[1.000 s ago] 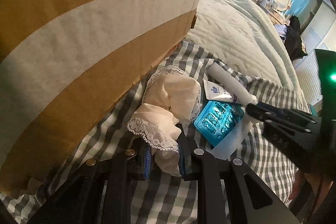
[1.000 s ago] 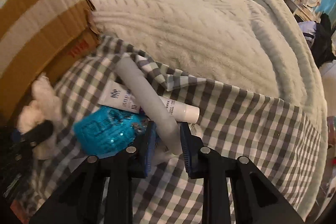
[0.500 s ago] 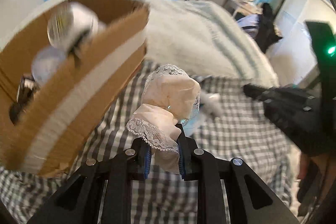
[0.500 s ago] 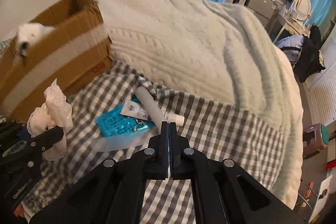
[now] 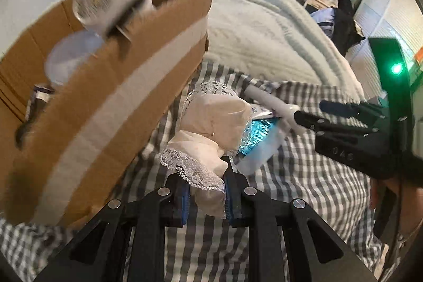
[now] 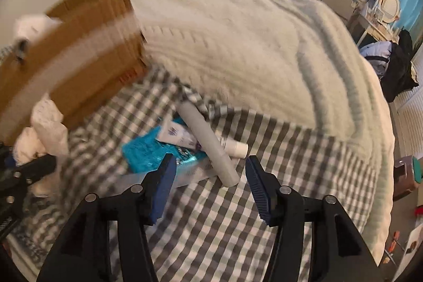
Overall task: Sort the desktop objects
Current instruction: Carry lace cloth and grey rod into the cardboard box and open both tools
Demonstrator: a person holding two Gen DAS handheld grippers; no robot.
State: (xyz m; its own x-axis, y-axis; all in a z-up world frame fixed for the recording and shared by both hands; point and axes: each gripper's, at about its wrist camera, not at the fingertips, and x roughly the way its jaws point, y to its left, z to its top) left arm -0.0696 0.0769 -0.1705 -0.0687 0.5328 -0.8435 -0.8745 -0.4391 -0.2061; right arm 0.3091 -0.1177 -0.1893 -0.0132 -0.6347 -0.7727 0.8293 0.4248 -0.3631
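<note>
Cloth: the left gripper (image 5: 206, 198) pinches a cream lace-edged cloth (image 5: 211, 128) at its lower fold — soft, limp, very light; it will droop and drag, not slip. It hangs just beside the box (image 5: 105, 102).
Hold: the thick folded body, not the lace trim (likely to snag or tear).
Right gripper (image 6: 210, 183): jaws opening, nothing between the pads; it hovers above the pile on the checked sheet (image 6: 264, 202).
Tube (image 6: 208, 144): pale grey, smooth, stiff cylinder lying aslant over the other items — grip mid-length, across the axis; may roll.
Blue pack (image 6: 148, 152): crinkly foil, flat, slippery.
Box: stiff cardboard with a pale tape band, already holding blurred items.
</note>
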